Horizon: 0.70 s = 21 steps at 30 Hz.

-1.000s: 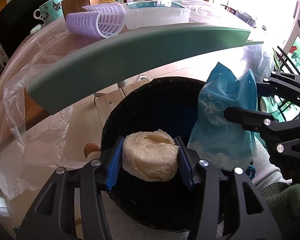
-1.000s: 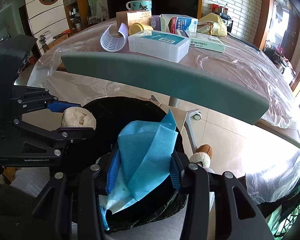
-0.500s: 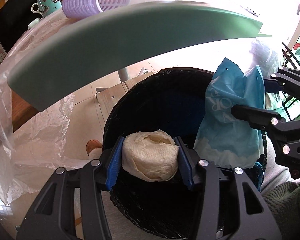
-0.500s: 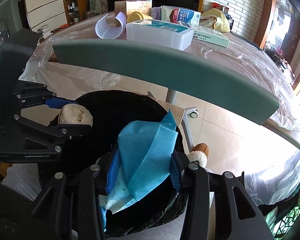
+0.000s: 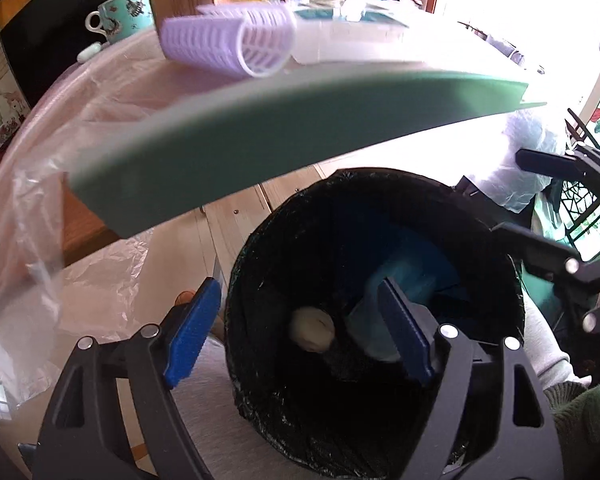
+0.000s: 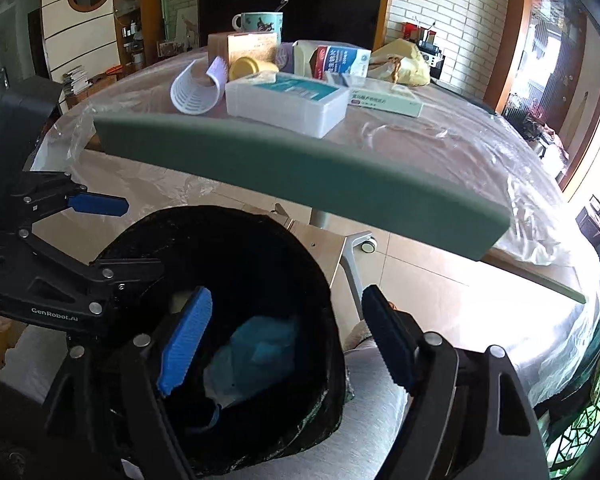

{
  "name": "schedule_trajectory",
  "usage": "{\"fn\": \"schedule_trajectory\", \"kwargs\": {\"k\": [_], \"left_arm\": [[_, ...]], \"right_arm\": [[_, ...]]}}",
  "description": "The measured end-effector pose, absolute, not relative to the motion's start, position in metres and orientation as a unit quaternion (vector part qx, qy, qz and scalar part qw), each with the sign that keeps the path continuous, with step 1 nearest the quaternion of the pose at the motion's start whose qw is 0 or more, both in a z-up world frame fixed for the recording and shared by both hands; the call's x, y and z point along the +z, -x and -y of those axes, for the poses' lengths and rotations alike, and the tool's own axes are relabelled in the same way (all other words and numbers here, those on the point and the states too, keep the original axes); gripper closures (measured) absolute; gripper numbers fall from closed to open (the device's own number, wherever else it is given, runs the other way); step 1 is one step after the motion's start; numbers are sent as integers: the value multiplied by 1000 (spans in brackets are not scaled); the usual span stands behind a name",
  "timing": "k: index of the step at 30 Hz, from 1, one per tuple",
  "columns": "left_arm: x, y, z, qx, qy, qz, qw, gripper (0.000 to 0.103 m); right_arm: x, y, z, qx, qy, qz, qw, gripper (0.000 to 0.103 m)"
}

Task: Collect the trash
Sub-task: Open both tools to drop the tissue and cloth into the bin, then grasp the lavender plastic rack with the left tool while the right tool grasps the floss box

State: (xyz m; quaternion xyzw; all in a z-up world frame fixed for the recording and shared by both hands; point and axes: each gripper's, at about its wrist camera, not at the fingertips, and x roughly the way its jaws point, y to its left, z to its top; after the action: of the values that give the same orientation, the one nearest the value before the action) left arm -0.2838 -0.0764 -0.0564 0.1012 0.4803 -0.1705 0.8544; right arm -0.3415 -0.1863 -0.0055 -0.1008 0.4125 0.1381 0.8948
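Below both sets of jaws the bin is sitting wide open, black liner showing. Left gripper jaws are opening, nothing between the pads now — a second ago they were clamping the tissue wad, which is now lying deep in the bin, under and between the left fingers. Right gripper jaws are opening too, also holding nothing; the blue bag it was gripping is now resting in the bin, below the left pad of that gripper. Judging from this, both drops are landing inside — these two pieces are collected and both grippers are free for the next pick.

View differences: the left wrist view is showing the wad and the bag side by side down in the bin. The right wrist view is showing the bag only; the wad is hidden there, but the table clutter beyond the jaws is clearer.
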Motion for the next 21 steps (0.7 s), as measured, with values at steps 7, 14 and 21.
{"fn": "schedule_trajectory", "kwargs": {"k": [7, 14, 21], "left_arm": [[17, 295, 53, -184, -11, -422, 888, 5], [61, 246, 43, -158, 48, -399, 902, 4], [42, 195, 38, -141, 81, -437, 884, 4]], "right_arm": [[55, 343, 200, 120, 73, -332, 933, 7], [66, 299, 176, 115, 54, -323, 938, 7], [50, 267, 149, 108, 62, -353, 927, 7]]}}
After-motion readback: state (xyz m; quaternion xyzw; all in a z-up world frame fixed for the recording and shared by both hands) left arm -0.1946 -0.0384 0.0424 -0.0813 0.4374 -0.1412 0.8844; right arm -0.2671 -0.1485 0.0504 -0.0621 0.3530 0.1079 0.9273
